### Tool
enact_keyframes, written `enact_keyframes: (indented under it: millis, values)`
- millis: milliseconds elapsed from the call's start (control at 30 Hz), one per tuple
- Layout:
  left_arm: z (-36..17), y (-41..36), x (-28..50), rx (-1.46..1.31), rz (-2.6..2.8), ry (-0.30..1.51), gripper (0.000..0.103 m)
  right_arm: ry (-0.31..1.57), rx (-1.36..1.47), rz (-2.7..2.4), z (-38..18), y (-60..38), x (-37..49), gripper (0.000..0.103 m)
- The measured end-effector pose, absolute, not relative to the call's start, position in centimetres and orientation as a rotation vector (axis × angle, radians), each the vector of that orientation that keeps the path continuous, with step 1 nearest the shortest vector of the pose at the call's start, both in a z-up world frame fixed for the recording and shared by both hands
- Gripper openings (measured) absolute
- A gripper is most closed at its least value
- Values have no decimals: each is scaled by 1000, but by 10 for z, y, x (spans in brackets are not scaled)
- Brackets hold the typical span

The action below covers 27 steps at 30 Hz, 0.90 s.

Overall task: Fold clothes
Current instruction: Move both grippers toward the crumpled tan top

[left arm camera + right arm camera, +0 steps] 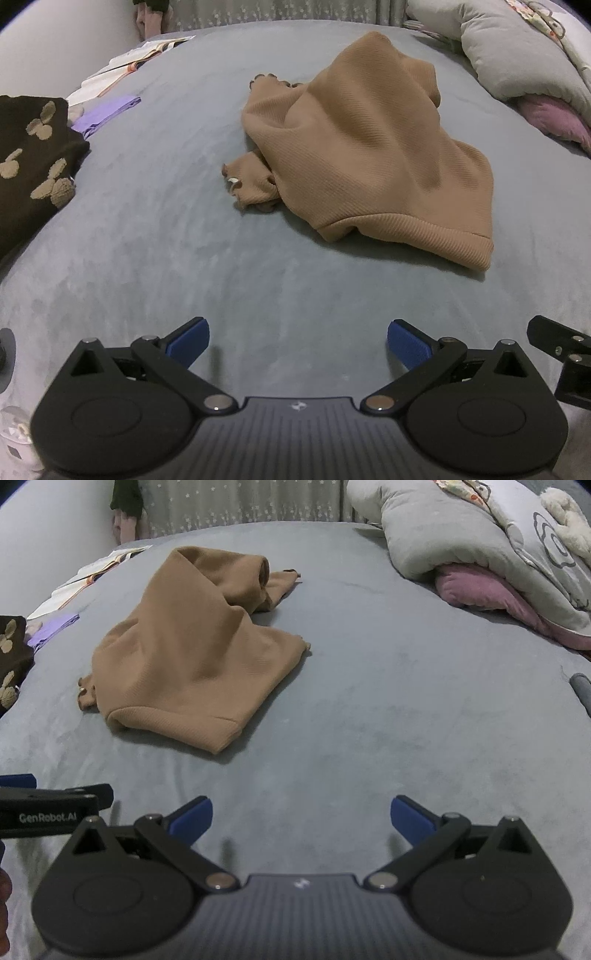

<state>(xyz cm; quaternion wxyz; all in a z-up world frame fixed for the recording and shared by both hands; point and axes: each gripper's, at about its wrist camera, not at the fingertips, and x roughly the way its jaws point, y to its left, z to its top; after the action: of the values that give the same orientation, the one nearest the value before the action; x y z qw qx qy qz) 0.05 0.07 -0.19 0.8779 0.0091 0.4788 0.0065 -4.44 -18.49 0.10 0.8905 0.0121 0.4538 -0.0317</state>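
A tan ribbed top (362,147) lies crumpled on the grey bed (184,229), with a frilled sleeve cuff (247,181) poking out on its left. It also shows in the right wrist view (192,653), left of centre. My left gripper (298,343) is open and empty, low over the bed, well short of the top. My right gripper (301,819) is open and empty, beside the left one, whose black body (55,805) shows at its left. The top's hem (170,727) faces both grippers.
A dark brown garment with tan patches (33,158) and a purple cloth (103,114) lie at the bed's left edge. A grey quilt over a pink pillow (491,554) is piled at the back right. Papers (136,59) lie at the back left by the wall.
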Motion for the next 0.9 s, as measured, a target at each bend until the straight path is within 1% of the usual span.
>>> enact_keyframes:
  millis: [300,900]
  values:
    - [-6,2,1,10,15,1008,103,973,20,-65,1,-191,-42,103]
    - [-23,11,4,-30,-19,1025,103,1035,42,-89,-24,-203,-32,103]
